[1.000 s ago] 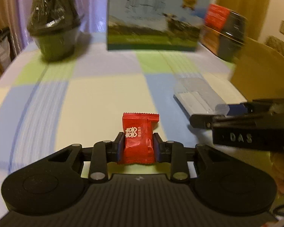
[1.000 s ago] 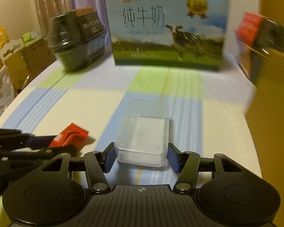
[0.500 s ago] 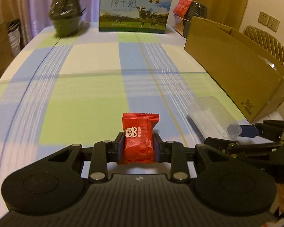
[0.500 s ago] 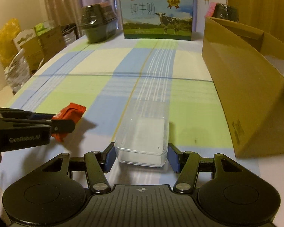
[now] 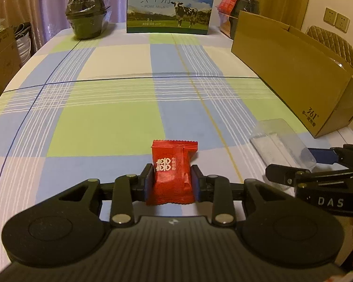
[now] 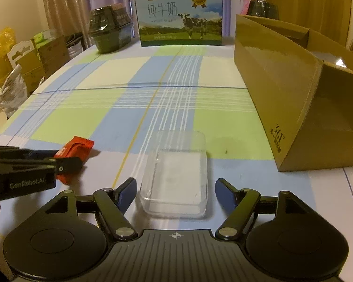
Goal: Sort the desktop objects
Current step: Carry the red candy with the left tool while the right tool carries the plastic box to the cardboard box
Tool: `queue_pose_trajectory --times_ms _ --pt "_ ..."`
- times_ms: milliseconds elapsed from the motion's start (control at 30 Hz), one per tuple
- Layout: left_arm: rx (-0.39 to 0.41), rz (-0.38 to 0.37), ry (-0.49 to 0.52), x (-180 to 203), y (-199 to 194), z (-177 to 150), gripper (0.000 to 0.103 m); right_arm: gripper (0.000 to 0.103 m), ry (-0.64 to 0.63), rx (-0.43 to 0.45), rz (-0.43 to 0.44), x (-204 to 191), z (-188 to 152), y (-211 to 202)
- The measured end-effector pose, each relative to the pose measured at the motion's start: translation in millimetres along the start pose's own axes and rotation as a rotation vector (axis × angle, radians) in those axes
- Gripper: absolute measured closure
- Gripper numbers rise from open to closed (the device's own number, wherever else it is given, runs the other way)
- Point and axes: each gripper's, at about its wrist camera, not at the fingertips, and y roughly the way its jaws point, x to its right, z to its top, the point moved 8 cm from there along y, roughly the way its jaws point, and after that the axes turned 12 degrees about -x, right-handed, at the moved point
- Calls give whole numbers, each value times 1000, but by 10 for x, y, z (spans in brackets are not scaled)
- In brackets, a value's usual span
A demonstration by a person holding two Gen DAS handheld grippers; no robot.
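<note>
A red candy packet (image 5: 171, 172) with white characters stands upright between the blue pads of my left gripper (image 5: 171, 183), which is shut on it just above the checked tablecloth. In the right wrist view the same red candy packet (image 6: 76, 148) shows at the left, in the left gripper (image 6: 66, 162). A clear plastic box (image 6: 176, 176) rests open side up on the table. My right gripper (image 6: 175, 191) is open, its fingers apart on either side of the box's near end and not touching it. The clear box (image 5: 281, 143) also appears at the right in the left wrist view.
A long open cardboard box (image 6: 294, 89) lies along the right side. At the far end stand a milk carton box (image 6: 178, 18), a wrapped dark stack of bowls (image 6: 109, 30) and a red-topped dark container (image 5: 237, 7). Boxes and bags (image 6: 23, 58) sit beyond the table's left edge.
Both grippers drew back toward the near end of the table. The right gripper let go of the clear box and its fingers spread apart. The left gripper kept hold of the candy.
</note>
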Motion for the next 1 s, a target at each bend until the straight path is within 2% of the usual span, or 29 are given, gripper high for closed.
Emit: queue_pose_trajectory --times_ms 433,500,633,1000 --pt "0 3 5 15 0 17 74 32 14 -5 -15 -4 66 59" --pt "1 4 4 16 -1 15 74 35 8 -2 -21 -5 57 62" --pt "0 9 8 27 3 19 74 48 1 -4 -28 7 39 64" --pt "-3 -9 16 73 -48 11 77 50 -8 20 -28 -25 73 -68"
